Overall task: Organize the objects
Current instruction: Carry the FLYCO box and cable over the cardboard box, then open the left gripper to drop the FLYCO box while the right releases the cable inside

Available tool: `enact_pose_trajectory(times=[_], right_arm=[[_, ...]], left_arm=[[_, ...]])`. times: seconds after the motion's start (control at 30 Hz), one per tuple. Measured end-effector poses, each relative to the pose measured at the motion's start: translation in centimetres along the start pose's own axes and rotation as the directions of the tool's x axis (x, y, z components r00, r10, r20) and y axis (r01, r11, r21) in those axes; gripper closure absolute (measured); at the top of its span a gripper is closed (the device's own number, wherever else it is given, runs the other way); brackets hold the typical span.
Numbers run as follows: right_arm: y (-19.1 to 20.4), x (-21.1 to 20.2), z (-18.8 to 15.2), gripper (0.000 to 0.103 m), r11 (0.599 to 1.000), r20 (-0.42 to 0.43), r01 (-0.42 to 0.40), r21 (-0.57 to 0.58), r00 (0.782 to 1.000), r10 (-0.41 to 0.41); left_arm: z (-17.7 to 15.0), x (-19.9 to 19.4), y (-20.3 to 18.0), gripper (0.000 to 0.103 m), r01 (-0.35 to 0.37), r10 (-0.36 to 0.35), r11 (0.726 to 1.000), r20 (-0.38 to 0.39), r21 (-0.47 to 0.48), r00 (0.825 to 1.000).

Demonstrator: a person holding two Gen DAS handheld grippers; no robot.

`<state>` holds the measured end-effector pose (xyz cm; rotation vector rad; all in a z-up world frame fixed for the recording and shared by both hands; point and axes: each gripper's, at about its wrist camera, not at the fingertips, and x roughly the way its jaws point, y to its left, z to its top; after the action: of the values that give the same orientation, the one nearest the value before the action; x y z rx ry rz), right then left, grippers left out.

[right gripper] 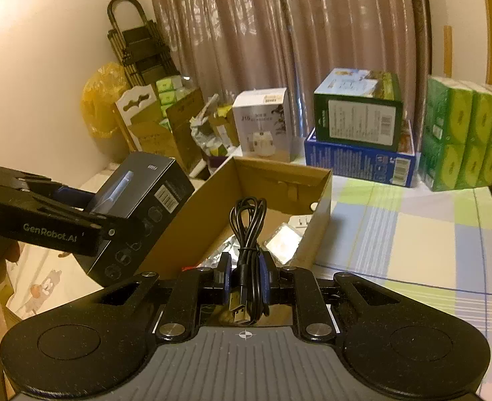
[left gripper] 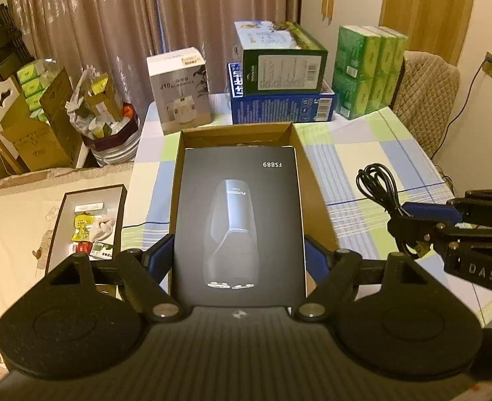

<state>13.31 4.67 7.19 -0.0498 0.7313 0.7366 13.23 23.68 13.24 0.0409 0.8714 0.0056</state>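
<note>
Left gripper [left gripper: 239, 254] has its fingers [left gripper: 160, 250] spread wide and clamped on the sides of a black product box [left gripper: 239, 214], printed face up, held above the open cardboard box [left gripper: 312, 180]. From the right wrist view the black product box [right gripper: 135, 200] sits tilted over the cardboard box's left wall, left gripper [right gripper: 78, 207] gripping it. Right gripper [right gripper: 244, 275] has fingers [right gripper: 225, 274] pressed together, pinching a coiled black USB cable [right gripper: 247, 230]; its plug hangs toward the camera, loop pointing up over the cardboard box [right gripper: 279, 180]. Inside that box: small white packets and a foil piece on the bottom. Cardboard box stands at the counter's [left gripper: 373, 153] left side, checked cloth under it. Along the counter's far edge: white humidifier box [left gripper: 179, 90], green box [left gripper: 281, 56] stacked on a blue box [left gripper: 279, 107], green tissue packs [left gripper: 366, 70] at the far right corner. Off the counter's left edge, a shallow tray [left gripper: 88, 224] of small items lies on a bed.
</note>
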Motion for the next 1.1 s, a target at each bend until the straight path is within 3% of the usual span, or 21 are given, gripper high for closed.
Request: enact_pose_trajectory(times=[0.33,0.4,0.5,1.1], right_arm=[[-2.1,4.9,0.3,0.089,0.999,-0.034,-0.009,0.049,0.999,0.011],[-2.6,5.8,0.3,0.089,0.998,-0.041,-0.009,0.06,0.999,0.011],[-2.9,6.8,0.1,0.089,0.998,-0.051,-0.01,0.066,0.999,0.013],[-0.7,6.9,-0.8,0.089,0.998,-0.065,-0.03,0.059,0.997,0.034]], left_arm=[[1.1,6.2,2.0,0.026,0.031,-0.033,0.999,-0.041,-0.037,0.999],[1.2,7.3,2.6,0.015,0.027,-0.03,0.998,-0.04,-0.062,0.999],[1.2,8.2,3.0,0.012,0.016,-0.019,0.997,-0.038,-0.072,0.999],[-0.9,6.6,3.3,0.012,0.004,-0.006,0.999,-0.043,-0.047,0.999]])
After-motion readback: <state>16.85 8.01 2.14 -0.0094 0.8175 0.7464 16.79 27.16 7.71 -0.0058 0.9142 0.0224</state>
